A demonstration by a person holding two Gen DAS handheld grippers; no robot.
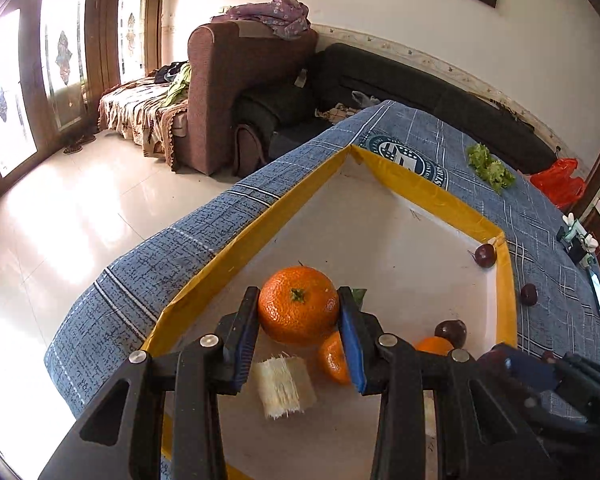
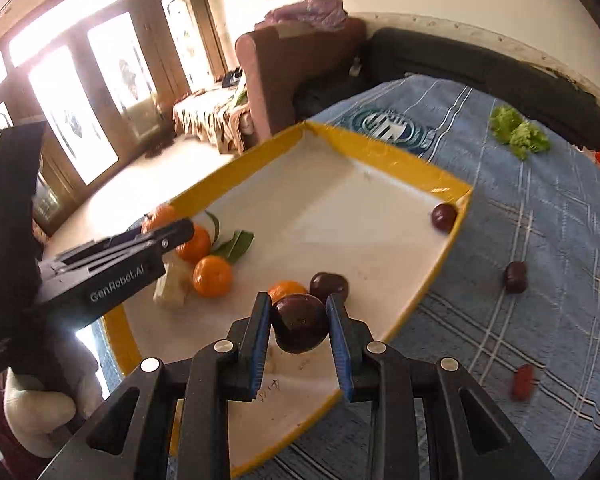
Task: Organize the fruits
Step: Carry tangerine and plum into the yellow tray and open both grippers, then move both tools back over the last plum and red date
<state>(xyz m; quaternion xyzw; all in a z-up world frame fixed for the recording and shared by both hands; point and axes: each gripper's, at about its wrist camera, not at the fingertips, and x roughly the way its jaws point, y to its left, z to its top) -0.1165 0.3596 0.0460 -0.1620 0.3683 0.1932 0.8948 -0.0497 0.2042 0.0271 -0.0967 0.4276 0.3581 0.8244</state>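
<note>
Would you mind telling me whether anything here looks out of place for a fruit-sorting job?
Yes. One dark plum and a small red fruit lie on the blue tablecloth outside the yellow-rimmed tray, and a bunch of lettuce sits farther off. Inside the tray, a pale fibrous chunk lies among the oranges.

Both cameras sit just behind their own fingers and look forward and down, very near to the tray (image 1: 504,280). The left view faces the tray's far corner, with the sofa (image 1: 236,80) and glass doors (image 1: 64,64) behind. The right view looks from further right, over the blue cloth (image 2: 540,280). Both views share the tray, the green leaves (image 1: 490,168) and the room behind.
</note>
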